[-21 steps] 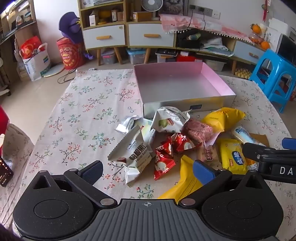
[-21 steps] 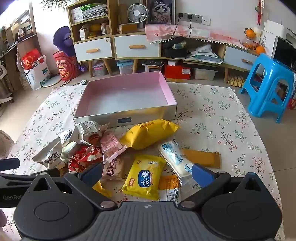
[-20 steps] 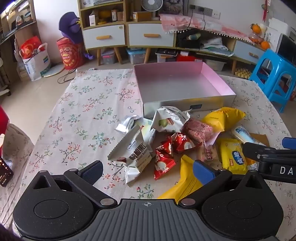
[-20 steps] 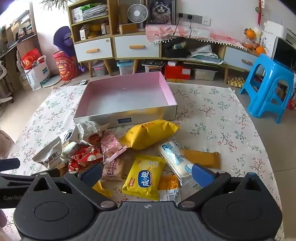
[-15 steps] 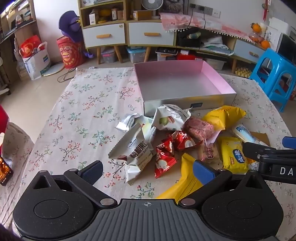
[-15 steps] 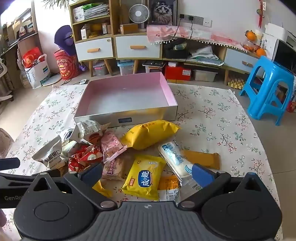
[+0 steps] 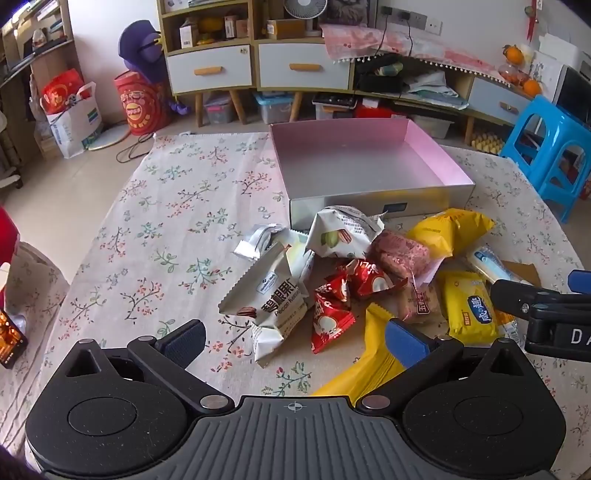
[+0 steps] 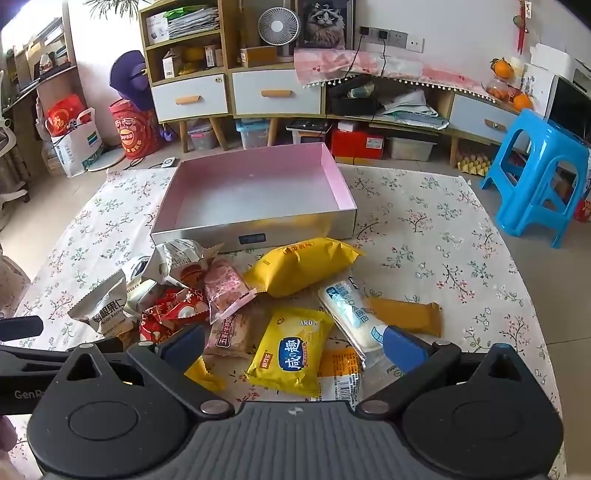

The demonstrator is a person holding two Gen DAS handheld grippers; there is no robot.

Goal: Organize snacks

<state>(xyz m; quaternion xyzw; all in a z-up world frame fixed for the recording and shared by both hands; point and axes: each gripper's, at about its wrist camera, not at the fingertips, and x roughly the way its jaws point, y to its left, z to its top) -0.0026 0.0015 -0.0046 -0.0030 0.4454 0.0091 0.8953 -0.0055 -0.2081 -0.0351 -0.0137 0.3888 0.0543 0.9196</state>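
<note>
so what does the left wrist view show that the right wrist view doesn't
Only the left wrist view: the whole white nut packet, clear of the pile, and a bare stretch of flowered cloth to its left.

Only the right wrist view: the whole orange bar, the cat picture and the red box under the shelf.

Both: the empty pink box, the big yellow bag, the red packets and the blue stool.

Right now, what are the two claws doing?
Left claw: open, holding nothing.
Right claw: open, holding nothing.
</note>
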